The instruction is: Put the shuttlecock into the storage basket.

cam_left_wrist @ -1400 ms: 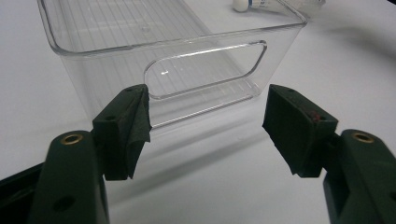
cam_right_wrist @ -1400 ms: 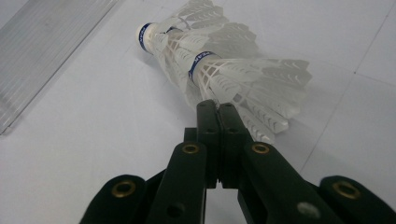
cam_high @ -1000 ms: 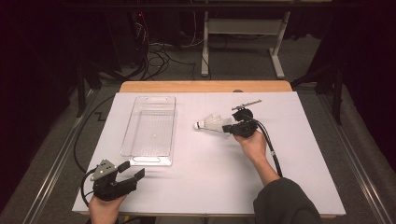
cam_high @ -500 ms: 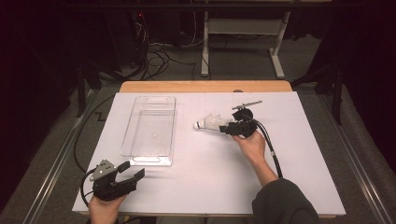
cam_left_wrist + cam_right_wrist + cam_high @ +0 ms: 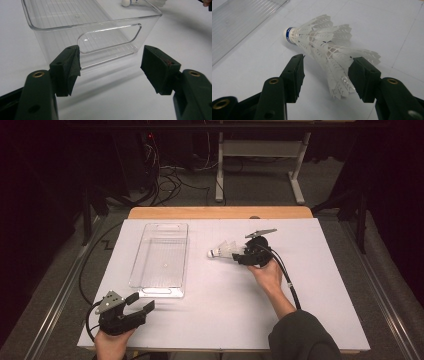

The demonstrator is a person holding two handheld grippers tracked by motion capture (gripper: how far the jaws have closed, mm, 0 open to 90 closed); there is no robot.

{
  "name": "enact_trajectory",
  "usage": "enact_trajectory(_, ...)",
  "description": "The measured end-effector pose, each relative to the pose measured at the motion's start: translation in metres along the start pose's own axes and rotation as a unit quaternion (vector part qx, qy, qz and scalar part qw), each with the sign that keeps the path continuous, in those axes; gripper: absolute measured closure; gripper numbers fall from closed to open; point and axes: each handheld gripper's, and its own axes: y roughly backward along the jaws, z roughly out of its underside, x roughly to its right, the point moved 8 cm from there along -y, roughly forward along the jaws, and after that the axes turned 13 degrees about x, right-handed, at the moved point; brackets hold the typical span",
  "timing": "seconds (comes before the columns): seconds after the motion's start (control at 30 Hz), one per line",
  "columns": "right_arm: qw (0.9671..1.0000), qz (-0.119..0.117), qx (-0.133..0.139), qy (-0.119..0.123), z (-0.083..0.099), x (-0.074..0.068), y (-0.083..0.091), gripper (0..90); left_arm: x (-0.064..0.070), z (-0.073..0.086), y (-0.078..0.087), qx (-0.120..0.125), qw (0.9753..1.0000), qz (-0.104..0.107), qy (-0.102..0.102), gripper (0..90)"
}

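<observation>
A white feathered shuttlecock point(image 5: 224, 252) lies on its side on the white table top, its cork tip with a blue band pointing left toward a clear plastic bin point(image 5: 160, 260). My right gripper point(image 5: 243, 256) is open with its jaws on either side of the shuttlecock's skirt point(image 5: 322, 42). The right jaw touches the feathers and the left jaw stands a little apart from them. My left gripper point(image 5: 141, 305) is open and holds nothing at the near left. It faces the bin's near end wall with its handle cut-out point(image 5: 100, 22).
The white table top point(image 5: 320, 285) has a wooden strip point(image 5: 220, 213) along its far edge. The bin point(image 5: 242, 20) holds nothing. Cables and a desk frame point(image 5: 260, 165) stand on the floor behind the table.
The right gripper has edged slightly left along the shuttlecock's skirt. The left gripper has not moved.
</observation>
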Motion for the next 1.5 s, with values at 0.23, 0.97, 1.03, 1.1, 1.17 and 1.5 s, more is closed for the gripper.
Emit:
enact_trajectory(0.23,1.0,0.001,0.003,-0.004,0.0,0.0,-0.003,46.3,-0.001,0.0,0.001,0.0,1.0,0.001,0.002,32.5)
enact_trajectory(0.97,0.9999,-0.011,-0.002,-0.012,-0.003,-0.002,-0.019,46.8,0.002,-0.001,0.002,0.003,1.0,0.005,0.0,32.5)
enact_trajectory(1.03,0.9998,-0.013,-0.002,-0.014,-0.002,-0.002,-0.021,47.1,0.002,-0.001,0.002,0.003,1.0,0.006,0.0,32.4)
enact_trajectory(1.1,0.9998,-0.013,-0.004,-0.016,-0.002,-0.002,-0.023,47.4,0.002,-0.001,0.002,0.003,1.0,0.006,0.0,32.5)
enact_trajectory(1.17,0.9997,-0.014,-0.005,-0.02,-0.002,-0.002,-0.025,47.7,0.002,-0.001,0.002,0.003,1.0,0.006,0.0,32.5)
enact_trajectory(1.5,0.9993,-0.02,-0.008,-0.029,0.001,-0.005,-0.032,50.0,0.002,-0.001,0.002,0.004,1.0,0.006,-0.001,32.5)
